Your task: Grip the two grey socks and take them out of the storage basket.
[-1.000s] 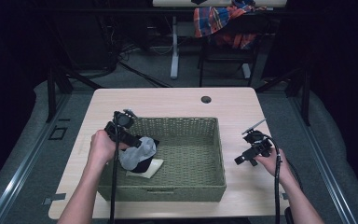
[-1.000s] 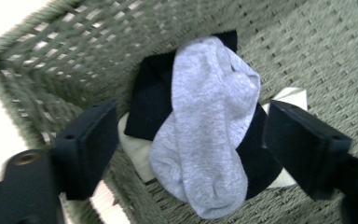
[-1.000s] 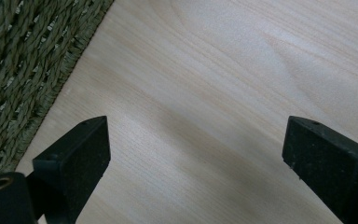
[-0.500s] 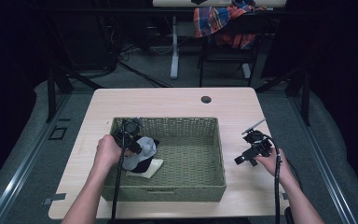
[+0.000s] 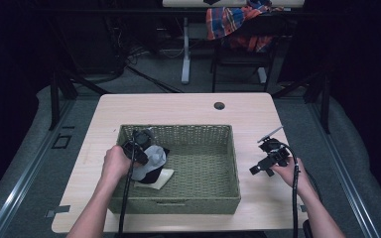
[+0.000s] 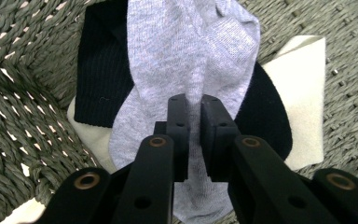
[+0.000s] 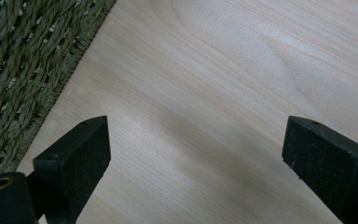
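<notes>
In the woven basket [image 5: 198,198] on the counter [image 5: 178,106], toward its nine o'clock side, the left tool [image 6: 193,105] has just been closing and now pinches a raised fold of the grey sock [image 6: 186,56] between its jaws. The sock lies on a black cloth [image 6: 100,79] over a cream cloth [image 6: 300,93]. At three o'clock of the basket, the right tool [image 7: 196,140] hovers over bare counter, jaws wide apart, holding nothing.

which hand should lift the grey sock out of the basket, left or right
Left. The left claw has just been closing and now pinches a fold of the grey sock inside the basket. The right claw is open over bare table beside the basket.
</notes>
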A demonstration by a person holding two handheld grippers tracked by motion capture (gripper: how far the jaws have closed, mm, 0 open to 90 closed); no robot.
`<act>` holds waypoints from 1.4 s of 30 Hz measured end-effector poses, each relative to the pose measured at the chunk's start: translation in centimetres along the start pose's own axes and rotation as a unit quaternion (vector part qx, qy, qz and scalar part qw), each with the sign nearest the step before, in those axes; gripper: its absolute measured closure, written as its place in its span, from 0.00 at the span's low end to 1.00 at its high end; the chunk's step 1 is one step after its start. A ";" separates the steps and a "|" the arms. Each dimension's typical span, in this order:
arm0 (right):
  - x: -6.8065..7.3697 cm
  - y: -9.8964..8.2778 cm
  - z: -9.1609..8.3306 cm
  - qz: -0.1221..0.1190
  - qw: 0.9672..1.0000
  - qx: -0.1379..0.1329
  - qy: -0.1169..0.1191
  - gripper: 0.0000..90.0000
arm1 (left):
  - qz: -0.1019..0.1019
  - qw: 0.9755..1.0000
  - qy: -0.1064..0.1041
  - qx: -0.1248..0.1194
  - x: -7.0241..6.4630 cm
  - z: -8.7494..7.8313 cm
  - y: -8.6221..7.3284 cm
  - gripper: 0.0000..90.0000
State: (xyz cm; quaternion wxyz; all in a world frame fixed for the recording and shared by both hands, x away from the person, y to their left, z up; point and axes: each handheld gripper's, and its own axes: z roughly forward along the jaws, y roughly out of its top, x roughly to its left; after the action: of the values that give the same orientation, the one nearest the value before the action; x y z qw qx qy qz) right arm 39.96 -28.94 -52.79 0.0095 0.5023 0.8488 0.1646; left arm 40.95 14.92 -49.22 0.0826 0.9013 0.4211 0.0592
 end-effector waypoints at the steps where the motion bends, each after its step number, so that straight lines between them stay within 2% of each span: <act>1: -0.1 0.0 0.0 -0.004 1.000 0.003 0.003 0.08 | 0.001 1.000 -0.001 0.000 0.0 -0.1 0.0 0.94; 7: 0.0 0.0 0.0 0.001 1.000 0.001 0.006 0.08 | 0.002 1.000 0.000 -0.012 0.0 -0.8 -0.2 0.95; 8: 0.0 0.0 0.0 0.000 1.000 0.001 0.000 0.08 | 0.002 1.000 -0.002 -0.014 0.1 -1.0 -0.2 0.95; 9: -0.1 0.0 -0.1 -0.002 1.000 0.003 0.008 0.08 | -0.001 1.000 -0.002 -0.017 0.1 -1.2 -0.3 0.95; 12: -0.2 0.1 -0.2 -0.011 1.000 0.013 0.007 0.08 | -0.004 1.000 -0.003 -0.025 0.3 -1.7 -0.4 0.95; 15: -0.1 0.0 0.0 0.001 1.000 0.002 0.005 0.08 | -0.006 0.999 -0.002 -0.034 0.4 -2.3 -0.6 0.95; 34: -0.1 0.0 0.0 0.001 1.000 0.002 0.005 0.08 | -0.014 0.998 0.000 -0.066 1.1 -4.6 -1.1 0.95; 38: -0.2 0.1 -0.2 -0.010 1.000 0.014 0.006 0.08 | -0.012 0.997 0.005 -0.072 1.2 -5.2 -1.0 0.95; 41: -0.2 0.1 -0.2 -0.008 1.000 0.010 0.006 0.08 | -0.013 0.997 0.006 -0.077 1.3 -5.6 -1.0 0.95; 42: 0.0 0.0 -0.1 0.001 1.000 -0.002 0.006 0.08 | -0.014 0.997 0.004 -0.077 1.3 -5.7 -1.0 0.95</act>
State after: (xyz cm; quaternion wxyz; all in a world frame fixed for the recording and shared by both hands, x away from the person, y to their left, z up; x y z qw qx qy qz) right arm 39.97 -29.00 -52.74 0.0050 0.5025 0.8478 0.1691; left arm 40.03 17.11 -43.76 0.1507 0.8862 0.4279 0.0939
